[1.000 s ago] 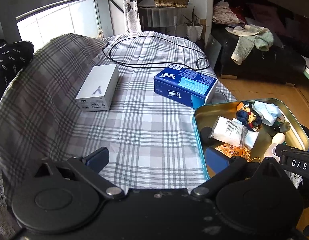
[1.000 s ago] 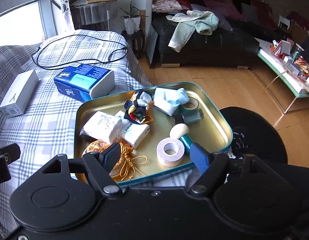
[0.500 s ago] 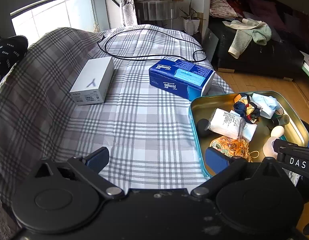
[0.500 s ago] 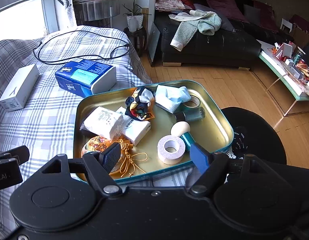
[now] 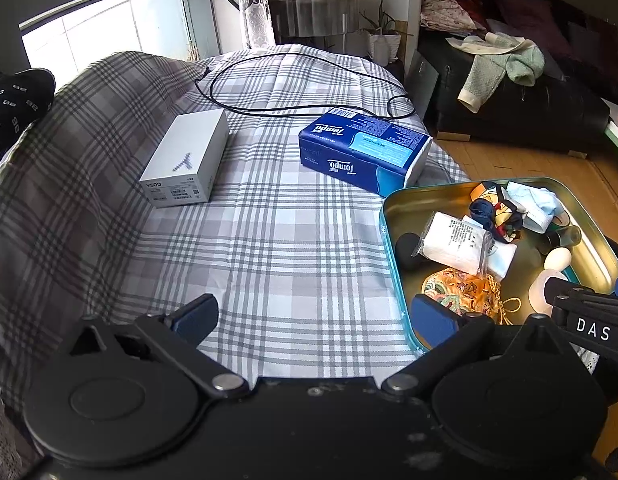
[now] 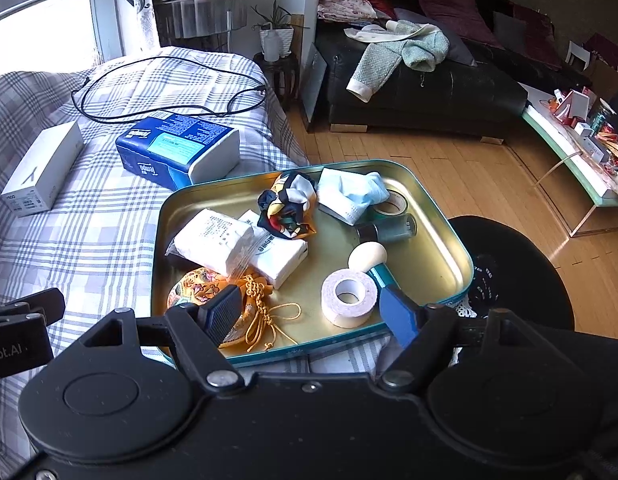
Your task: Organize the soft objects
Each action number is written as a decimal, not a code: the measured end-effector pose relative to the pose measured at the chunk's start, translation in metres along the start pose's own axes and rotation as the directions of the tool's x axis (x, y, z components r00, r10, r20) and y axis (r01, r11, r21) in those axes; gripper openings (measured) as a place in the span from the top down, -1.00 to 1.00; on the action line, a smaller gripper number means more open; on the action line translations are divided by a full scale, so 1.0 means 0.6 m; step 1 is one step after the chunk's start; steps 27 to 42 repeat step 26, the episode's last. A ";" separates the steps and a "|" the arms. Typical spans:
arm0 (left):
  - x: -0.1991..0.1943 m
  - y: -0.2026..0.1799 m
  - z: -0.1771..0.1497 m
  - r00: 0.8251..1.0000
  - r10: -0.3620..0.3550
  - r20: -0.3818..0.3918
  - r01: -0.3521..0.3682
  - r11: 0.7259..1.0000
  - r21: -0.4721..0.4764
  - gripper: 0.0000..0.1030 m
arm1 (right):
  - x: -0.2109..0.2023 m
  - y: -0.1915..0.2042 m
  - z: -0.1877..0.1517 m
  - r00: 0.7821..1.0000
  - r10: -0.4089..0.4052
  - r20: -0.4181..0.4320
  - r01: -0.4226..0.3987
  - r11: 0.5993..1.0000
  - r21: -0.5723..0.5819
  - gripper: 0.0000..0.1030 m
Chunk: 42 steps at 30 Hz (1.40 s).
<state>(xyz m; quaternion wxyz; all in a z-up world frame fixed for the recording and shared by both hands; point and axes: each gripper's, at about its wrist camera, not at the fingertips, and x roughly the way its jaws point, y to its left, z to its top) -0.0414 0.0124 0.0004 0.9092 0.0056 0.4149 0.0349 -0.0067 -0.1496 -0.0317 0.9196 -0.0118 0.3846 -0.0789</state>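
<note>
A teal-rimmed gold tin tray point(image 6: 441, 216) point(image 5: 393, 248) sits on the plaid table's right edge. In it lie two white tissue packs point(image 6: 217, 240), a patterned scrunchie point(image 6: 289, 208), a blue face mask point(image 6: 349, 192), an orange pouch point(image 6: 197, 288) point(image 5: 457, 288), a white tape roll point(image 6: 349, 292) and a small bottle point(image 6: 389, 228). My right gripper point(image 6: 313, 312) is open and empty over the tray's near edge. My left gripper point(image 5: 313, 316) is open and empty over the cloth left of the tray.
A blue Tempo tissue box point(image 5: 361, 148) and a white carton point(image 5: 185, 160) lie on the plaid cloth point(image 5: 277, 240), with a black cable point(image 5: 293, 108) behind. Beyond the table's right edge are wood floor, a dark sofa point(image 6: 429, 84) and a black round mat point(image 6: 517, 272).
Both grippers have risen and tilted slightly, so the table and tray sit lower and a bit farther in view. Nothing on the table or in the tray has moved.
</note>
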 end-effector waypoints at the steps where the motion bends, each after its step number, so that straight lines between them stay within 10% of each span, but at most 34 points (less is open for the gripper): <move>1: 0.000 0.000 0.000 1.000 0.000 0.000 0.000 1.000 0.000 -0.99 | 0.000 0.000 0.000 1.000 0.000 0.000 0.000 1.000 0.001 -0.41; 42: 0.003 0.002 -0.001 1.000 -0.017 -0.023 0.017 1.000 0.005 -0.99 | 0.002 0.006 -0.002 1.000 0.003 -0.005 -0.003 1.000 -0.011 -0.41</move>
